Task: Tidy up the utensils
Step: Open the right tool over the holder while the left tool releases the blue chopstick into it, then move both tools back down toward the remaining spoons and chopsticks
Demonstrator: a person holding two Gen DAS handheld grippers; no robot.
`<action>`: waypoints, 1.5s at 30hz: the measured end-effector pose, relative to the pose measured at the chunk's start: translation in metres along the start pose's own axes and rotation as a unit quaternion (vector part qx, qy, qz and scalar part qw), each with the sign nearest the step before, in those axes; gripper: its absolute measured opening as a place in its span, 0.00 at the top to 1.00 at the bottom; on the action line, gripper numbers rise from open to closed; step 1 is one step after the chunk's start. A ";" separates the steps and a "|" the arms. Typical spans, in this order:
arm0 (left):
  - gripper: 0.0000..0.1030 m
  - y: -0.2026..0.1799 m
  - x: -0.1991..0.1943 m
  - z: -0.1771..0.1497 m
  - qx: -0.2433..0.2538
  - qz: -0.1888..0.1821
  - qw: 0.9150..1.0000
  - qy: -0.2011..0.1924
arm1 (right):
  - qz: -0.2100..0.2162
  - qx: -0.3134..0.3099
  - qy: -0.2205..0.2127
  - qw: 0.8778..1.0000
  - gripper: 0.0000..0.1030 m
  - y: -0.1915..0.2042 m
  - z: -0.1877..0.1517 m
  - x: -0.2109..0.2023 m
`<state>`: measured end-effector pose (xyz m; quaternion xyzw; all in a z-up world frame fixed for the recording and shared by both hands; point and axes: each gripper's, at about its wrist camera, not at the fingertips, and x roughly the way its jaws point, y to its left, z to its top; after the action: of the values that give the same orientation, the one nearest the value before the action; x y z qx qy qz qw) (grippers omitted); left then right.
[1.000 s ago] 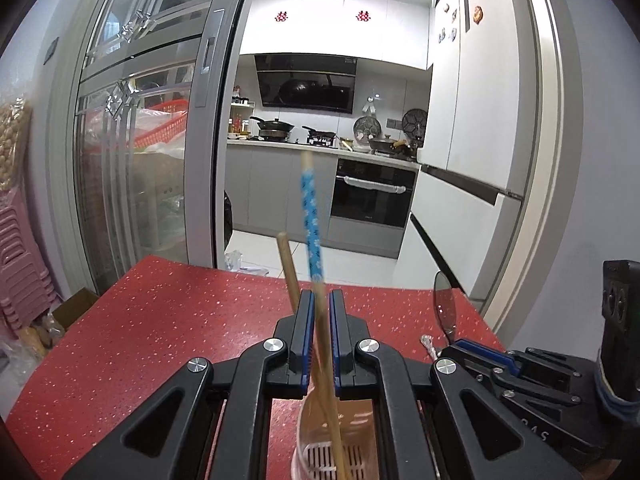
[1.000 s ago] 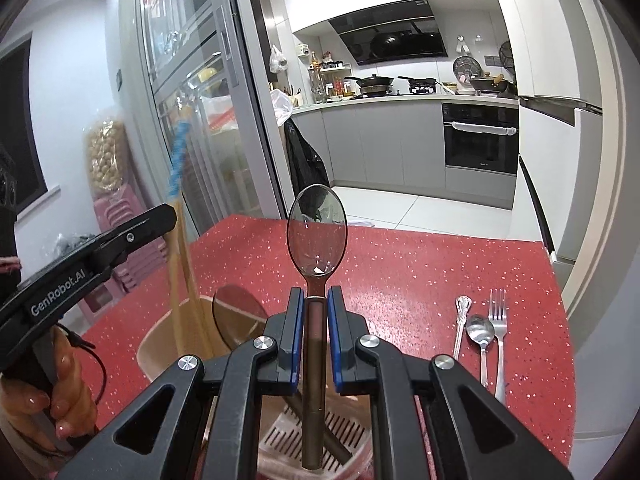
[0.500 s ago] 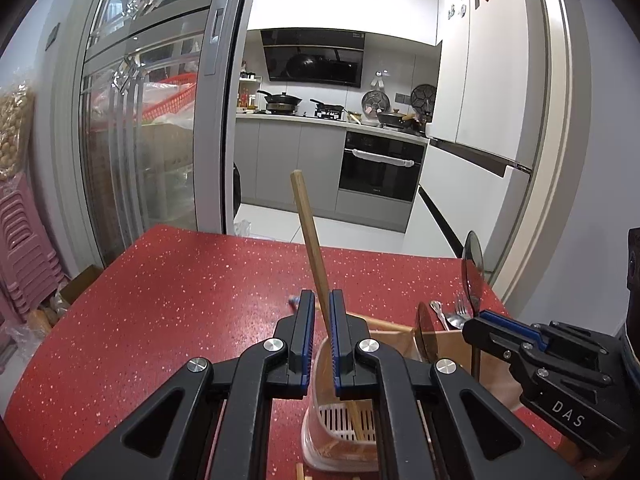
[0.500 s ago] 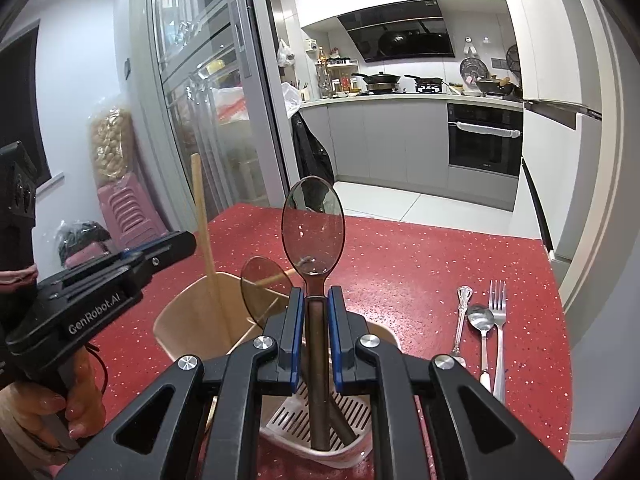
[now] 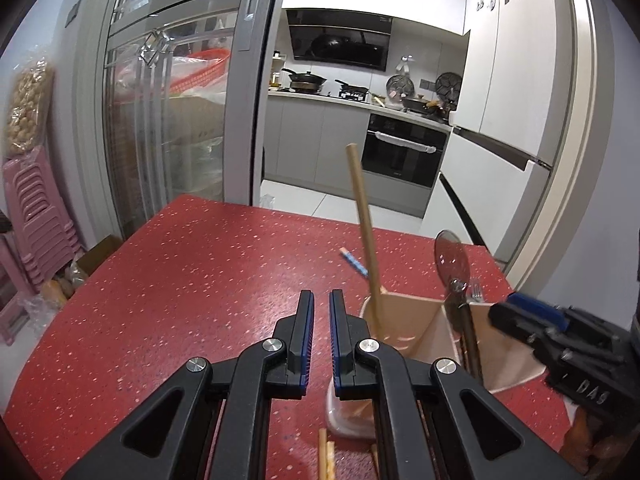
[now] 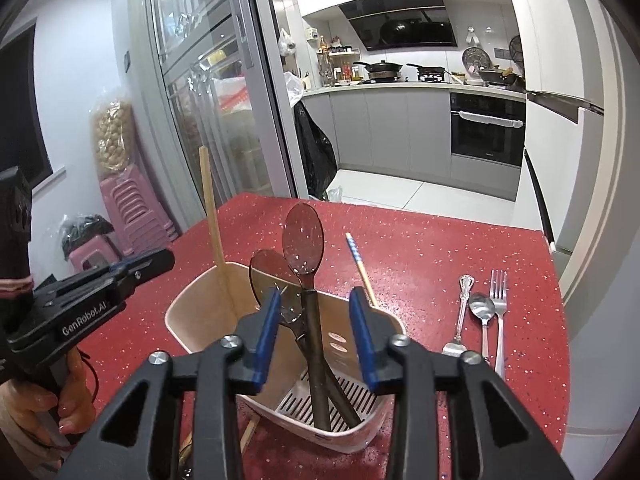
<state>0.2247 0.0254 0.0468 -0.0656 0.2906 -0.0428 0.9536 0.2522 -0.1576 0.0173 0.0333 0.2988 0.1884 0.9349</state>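
A beige utensil holder (image 6: 208, 300) stands on the red table (image 6: 440, 248); it also shows in the left wrist view (image 5: 416, 316). A wooden chopstick (image 5: 364, 224) stands in its left compartment, also seen in the right wrist view (image 6: 212, 216). Two dark translucent spoons (image 6: 303, 236) stand in its right compartment. A blue-tipped chopstick (image 6: 359, 264) lies on the table behind the holder. My left gripper (image 5: 321, 300) is nearly shut and empty, left of the holder. My right gripper (image 6: 316, 312) is open and empty, astride the spoon handles.
A silver knife, spoon (image 6: 482, 312) and fork (image 6: 499, 304) lie on the table at the right. More wooden chopsticks (image 5: 326, 456) lie under my left gripper. The table's far edge drops toward the kitchen floor.
My left gripper let go of the chopsticks: one stands in the holder, the blue-tipped one fell onto the table. My right gripper opened, leaving the spoon in the holder.
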 end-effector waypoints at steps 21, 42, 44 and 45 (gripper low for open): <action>0.00 0.010 -0.050 -0.060 0.019 0.001 0.998 0.062 | -0.015 0.108 0.068 0.992 0.22 0.007 -0.053 -0.064; 0.00 0.008 0.034 -0.171 0.052 0.039 0.979 0.194 | -0.071 0.154 0.177 0.969 0.10 0.028 -0.126 -0.069; 0.00 0.010 0.041 -0.179 0.049 0.039 0.976 0.207 | -0.076 0.152 0.194 0.966 0.10 0.031 -0.133 -0.063; 0.00 0.010 0.046 -0.183 0.049 0.040 0.975 0.212 | -0.076 0.152 0.199 0.965 0.10 0.032 -0.136 -0.062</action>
<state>0.1603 0.0115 -0.1307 0.0039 0.4861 -0.0321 0.8733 0.1170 -0.1580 -0.0546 0.1144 0.5055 0.0719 0.8522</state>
